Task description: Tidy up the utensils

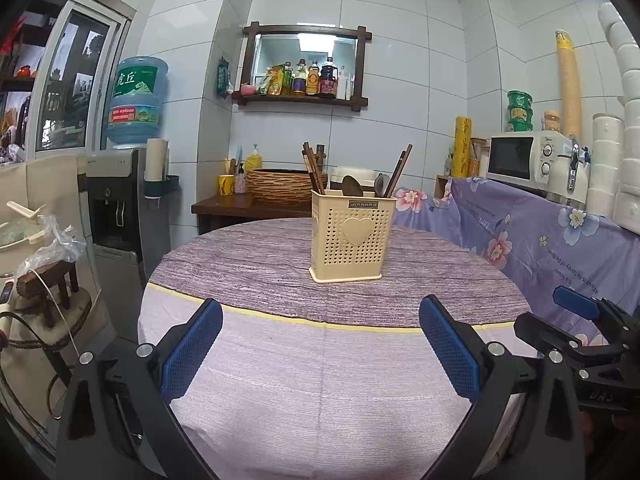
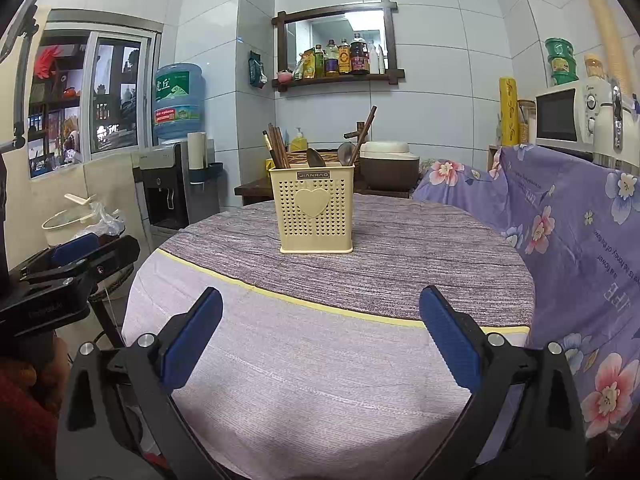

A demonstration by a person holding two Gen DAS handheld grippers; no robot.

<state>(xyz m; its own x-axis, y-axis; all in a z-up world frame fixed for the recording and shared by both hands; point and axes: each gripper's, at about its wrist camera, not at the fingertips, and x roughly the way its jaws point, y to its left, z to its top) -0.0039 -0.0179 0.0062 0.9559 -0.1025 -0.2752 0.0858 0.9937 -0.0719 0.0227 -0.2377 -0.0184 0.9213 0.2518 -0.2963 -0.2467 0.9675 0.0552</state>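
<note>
Utensil holder point(image 1: 346, 236): cream, perforated dot pattern, heart emblem. Tablecloth point(image 1: 320, 360): lilac near, grey-purple streaked far, yellow stripe between. Right drape point(image 2: 580, 240): purple, pink-white florals. Gripper pads point(image 1: 192, 348): blue.

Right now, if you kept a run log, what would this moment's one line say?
left claw: open, empty | right claw: open, empty | utensil holder: upright on table, chopsticks and spoons inside | contact: none
</note>
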